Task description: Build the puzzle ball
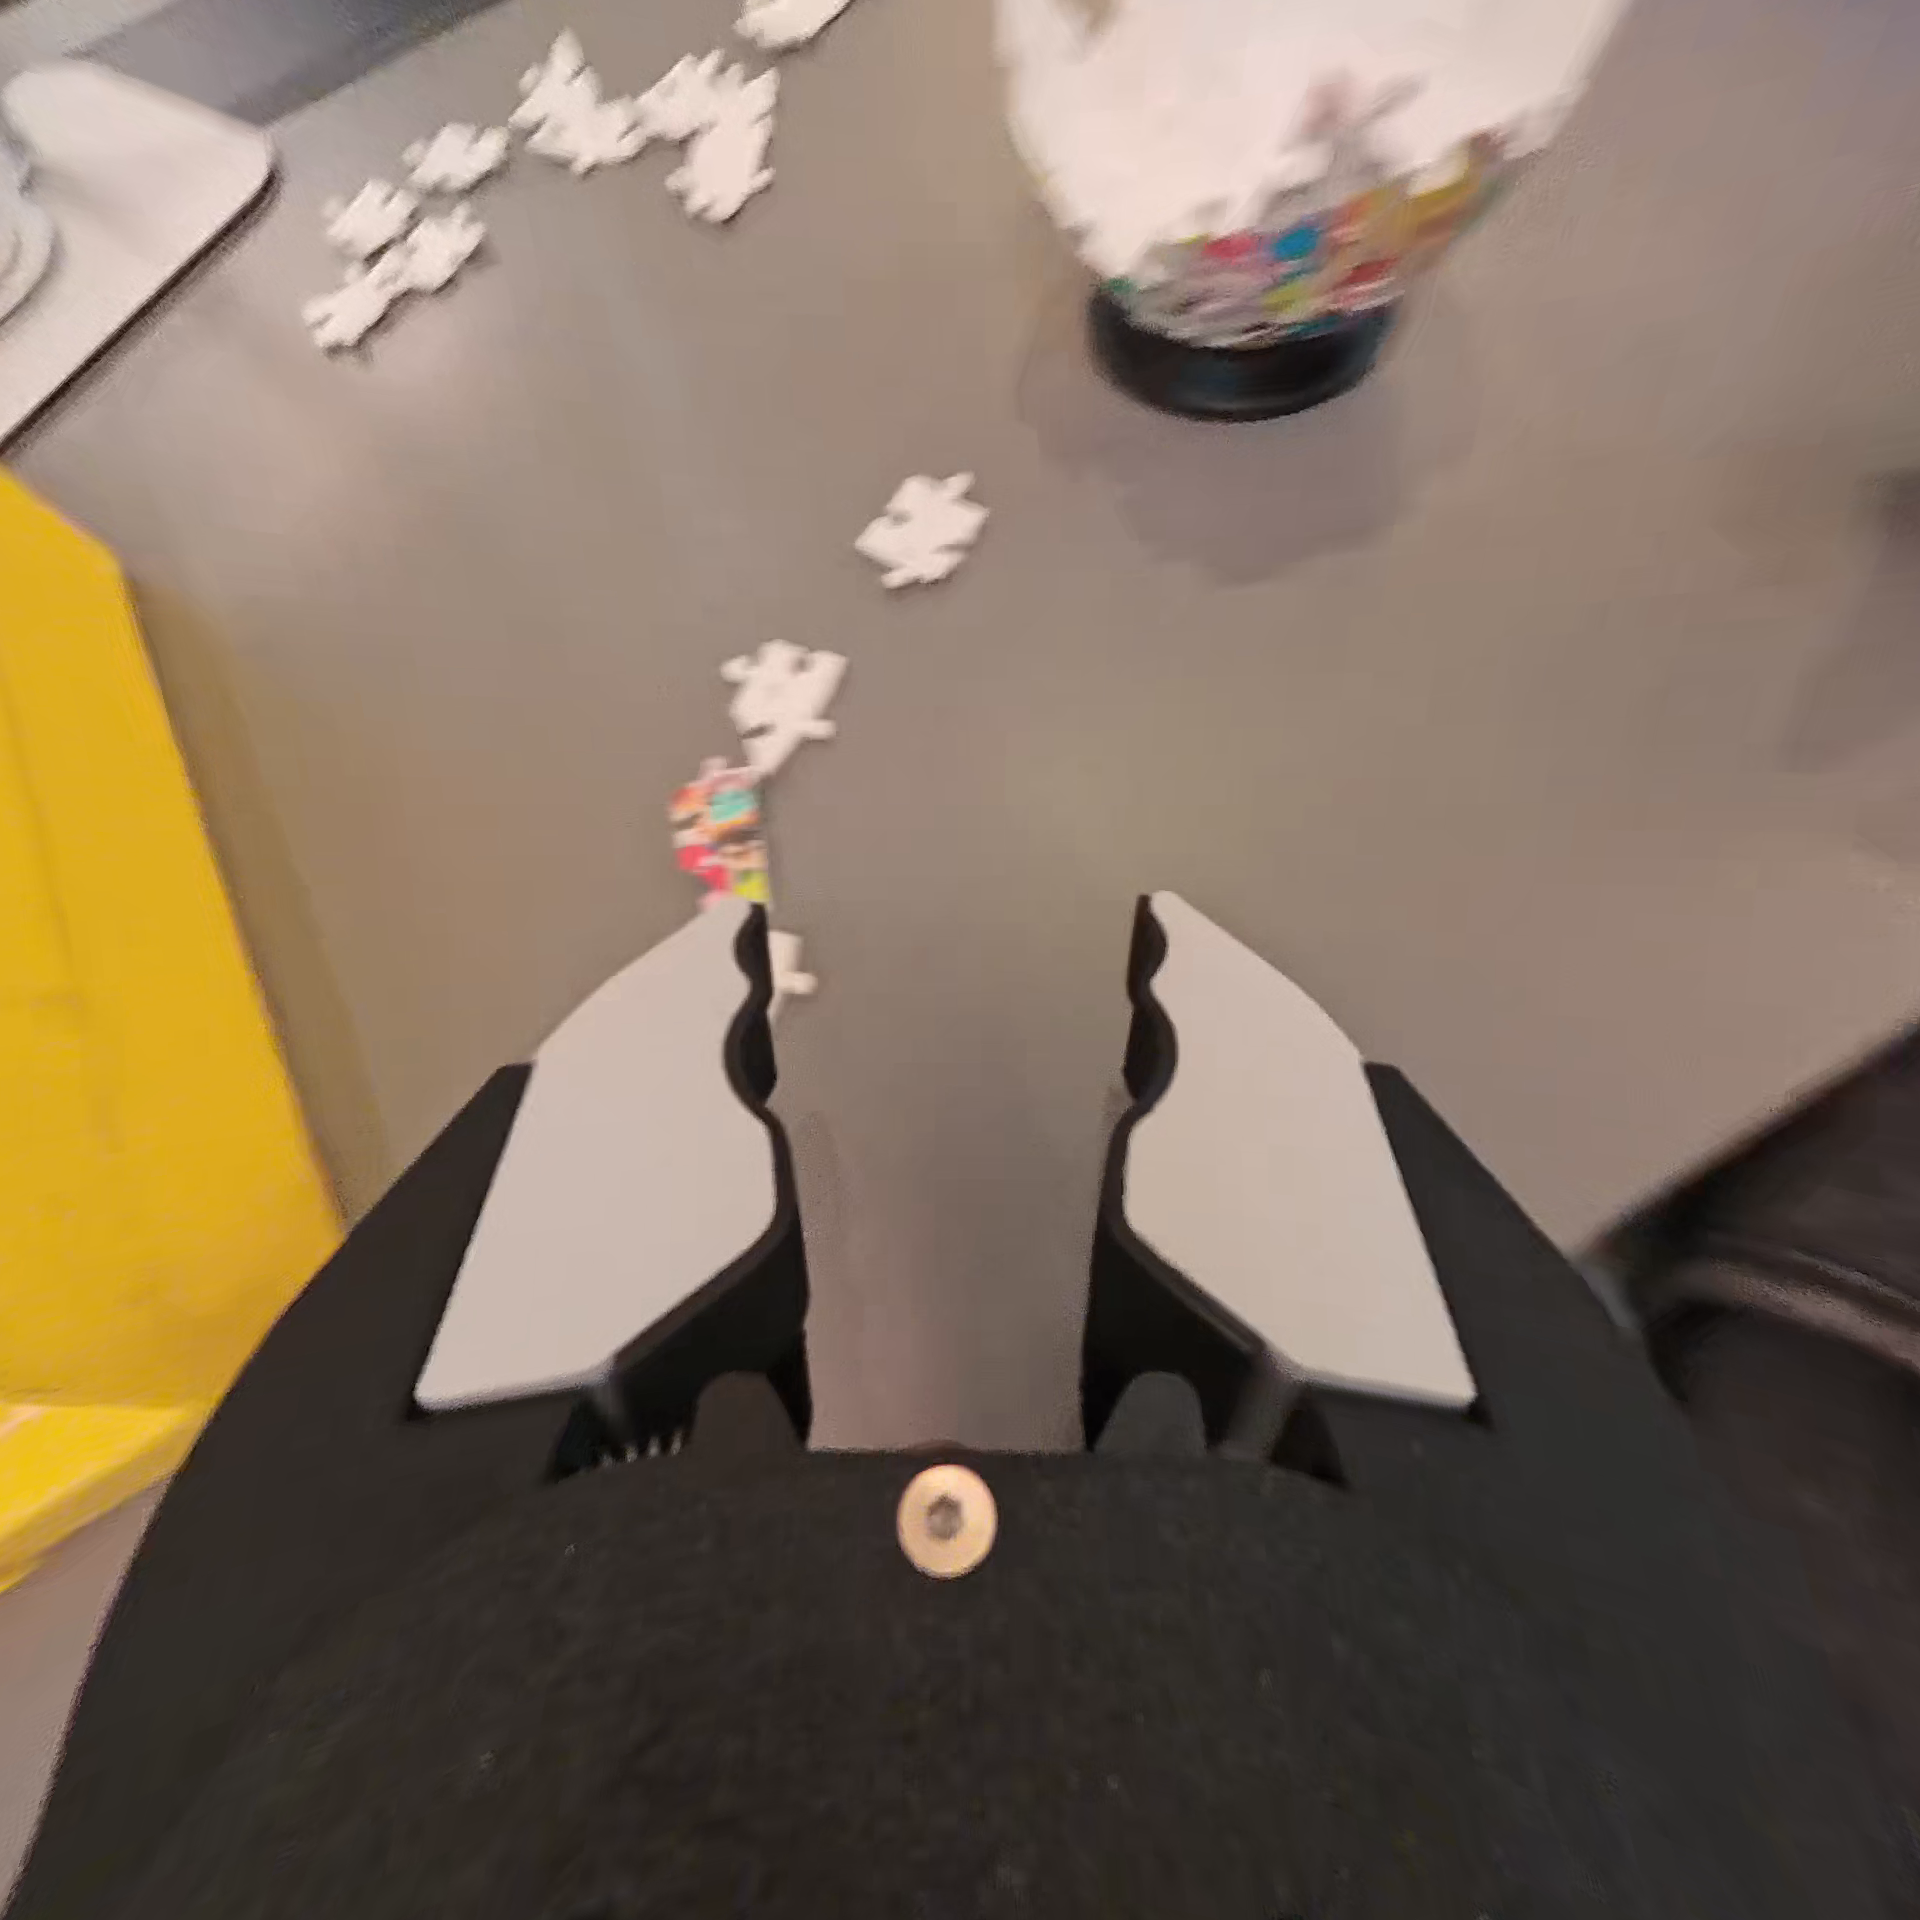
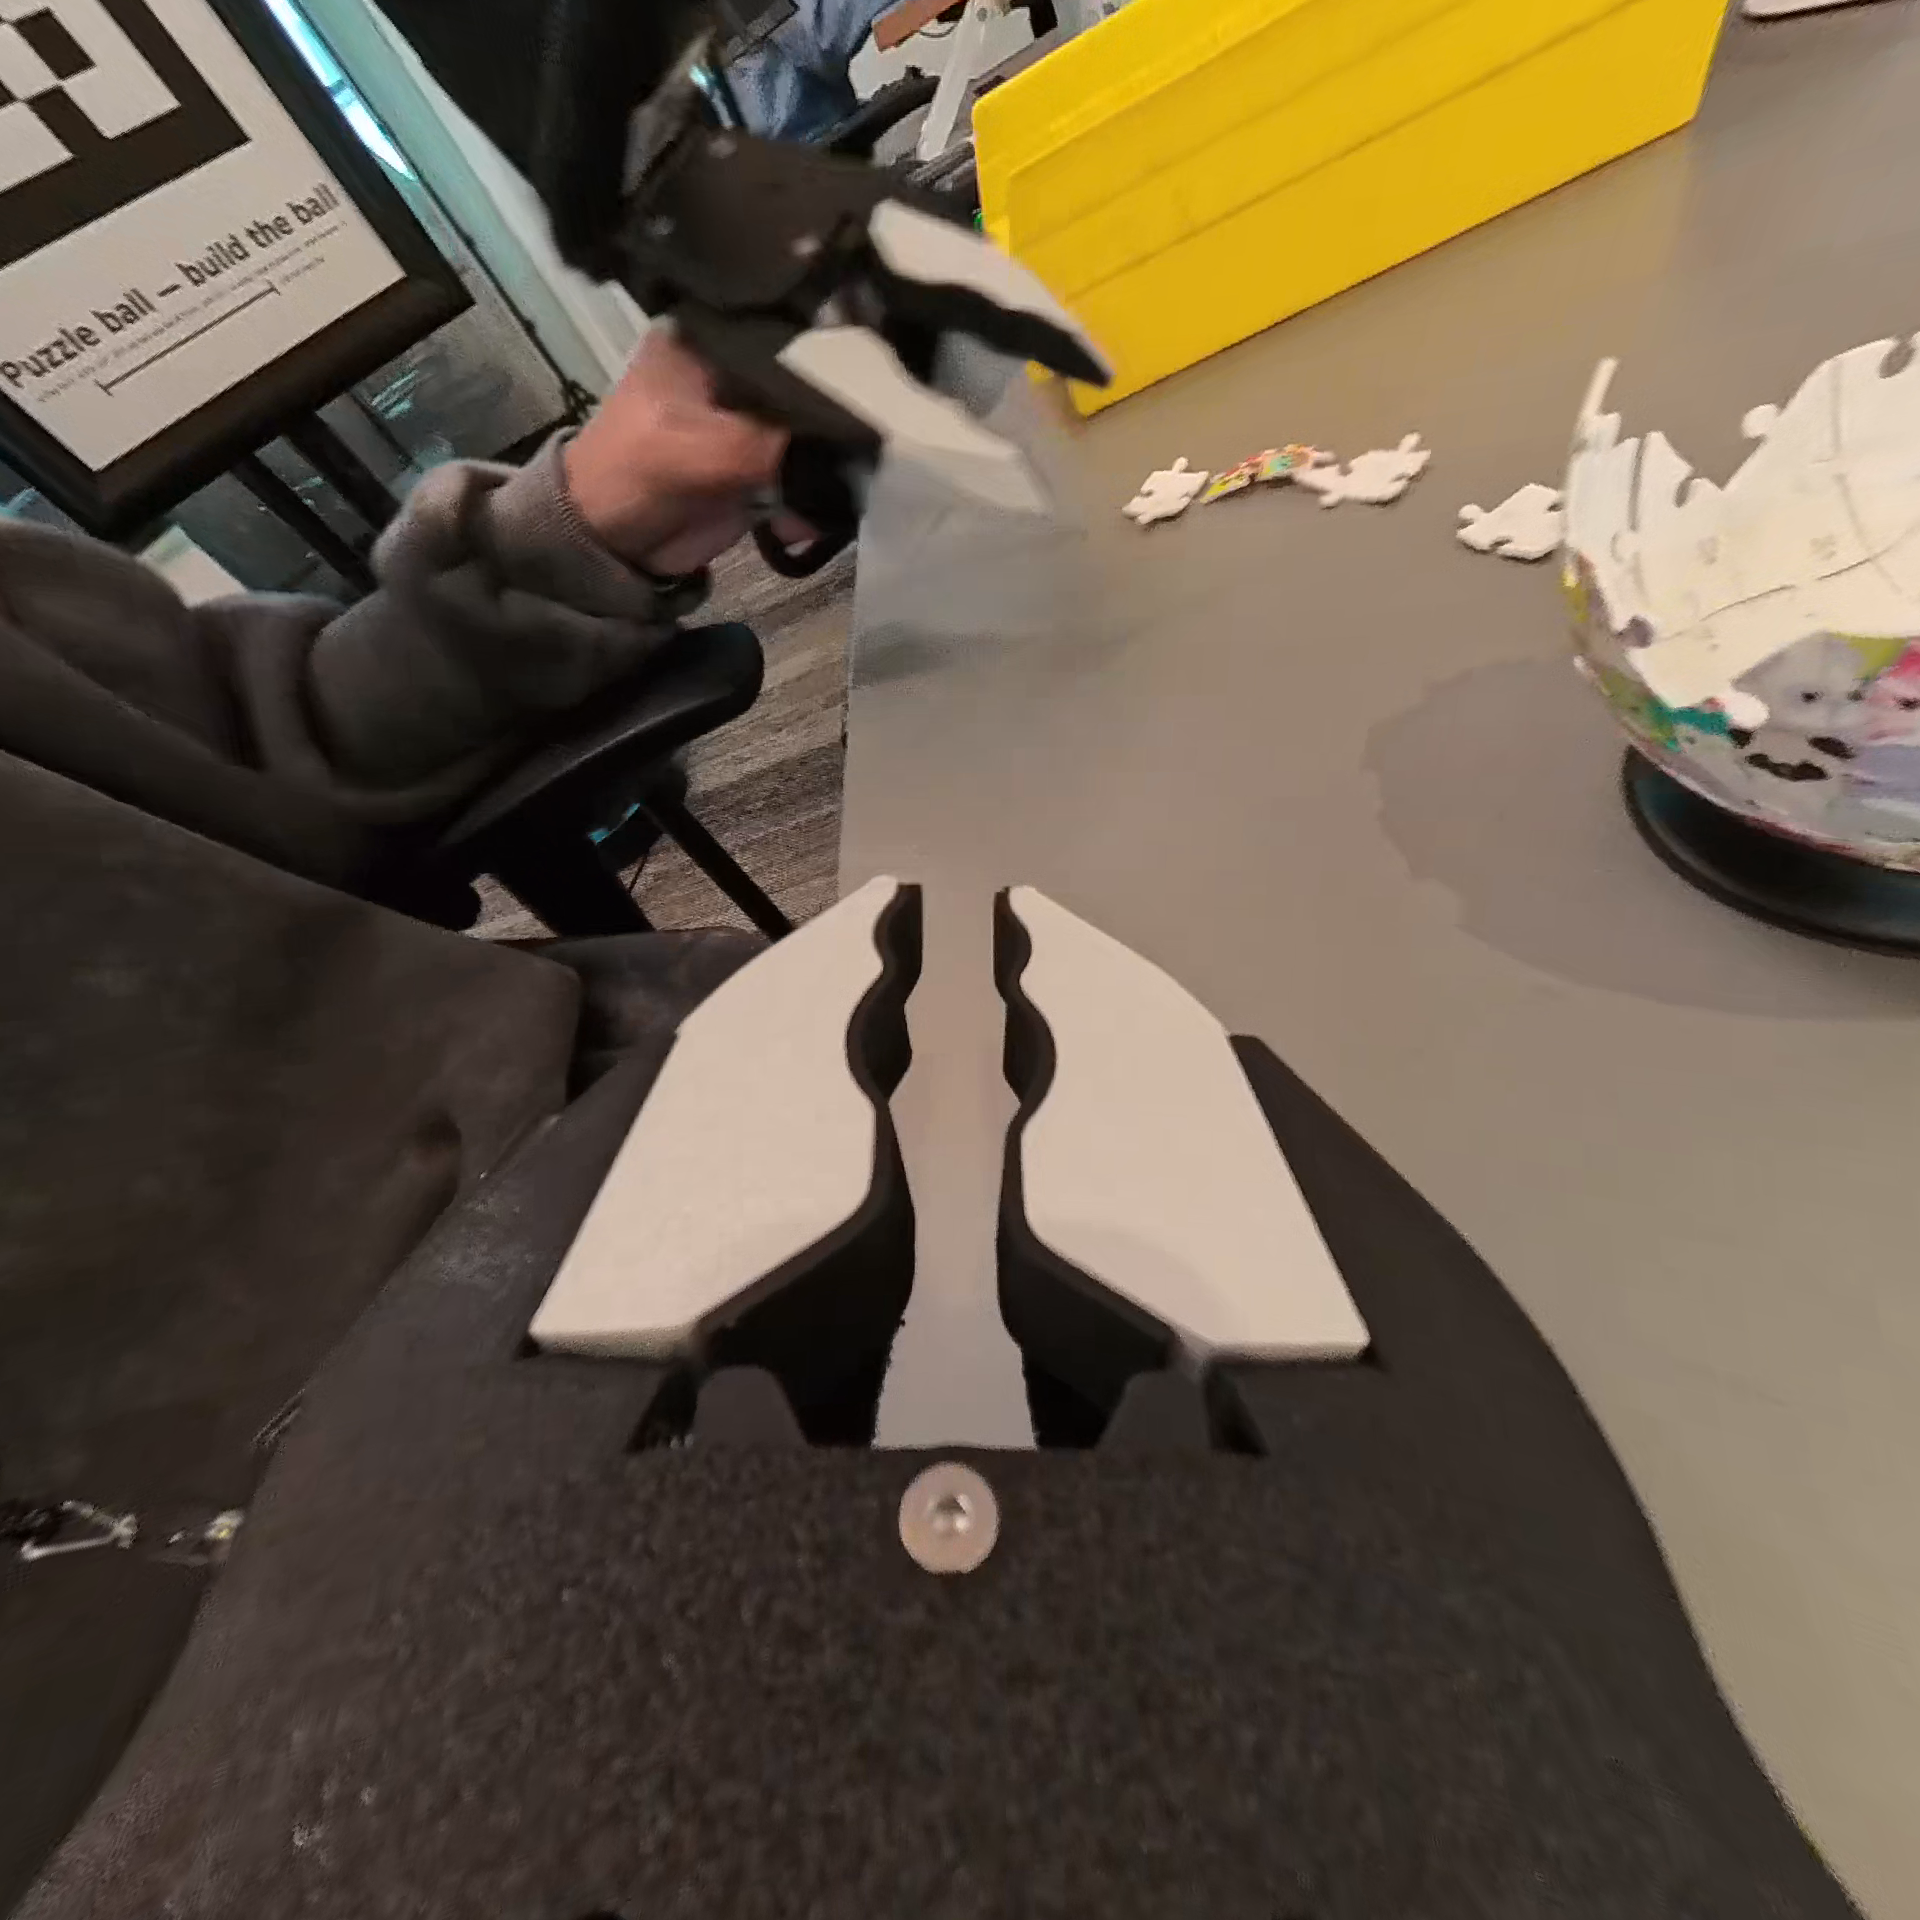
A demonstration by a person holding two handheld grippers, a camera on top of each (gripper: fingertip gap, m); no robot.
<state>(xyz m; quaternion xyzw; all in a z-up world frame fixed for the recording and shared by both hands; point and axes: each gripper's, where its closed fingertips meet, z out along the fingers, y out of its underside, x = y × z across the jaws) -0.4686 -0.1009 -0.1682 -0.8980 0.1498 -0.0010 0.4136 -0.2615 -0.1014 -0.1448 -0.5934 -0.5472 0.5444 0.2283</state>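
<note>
The half-built puzzle ball (image 1: 1278, 135) is an open white shell with a colourful outside, on a black stand (image 1: 1236, 364) at the far right of the grey table (image 1: 1351, 831). It also shows in the right wrist view (image 2: 1766, 582). My left gripper (image 1: 951, 914) is open wide and empty above the table. A coloured loose piece (image 1: 722, 842) and white pieces (image 1: 787, 696) (image 1: 923, 530) lie just beyond its left finger. My right gripper (image 2: 956, 894) is open by a narrow gap, with nothing between its pads, near the table's edge. The left gripper (image 2: 1060, 431) shows there too, open.
A yellow bin (image 1: 104, 935) stands at the left, also in the right wrist view (image 2: 1351, 177). Several white pieces (image 1: 561, 156) lie at the far left near a white mat (image 1: 125, 187). A person's hand (image 2: 665, 468), a chair and a framed sign (image 2: 156, 208) are off the table. My right tips are about 25 cm from the coloured loose piece (image 1: 722, 842), my left tips only 7 cm.
</note>
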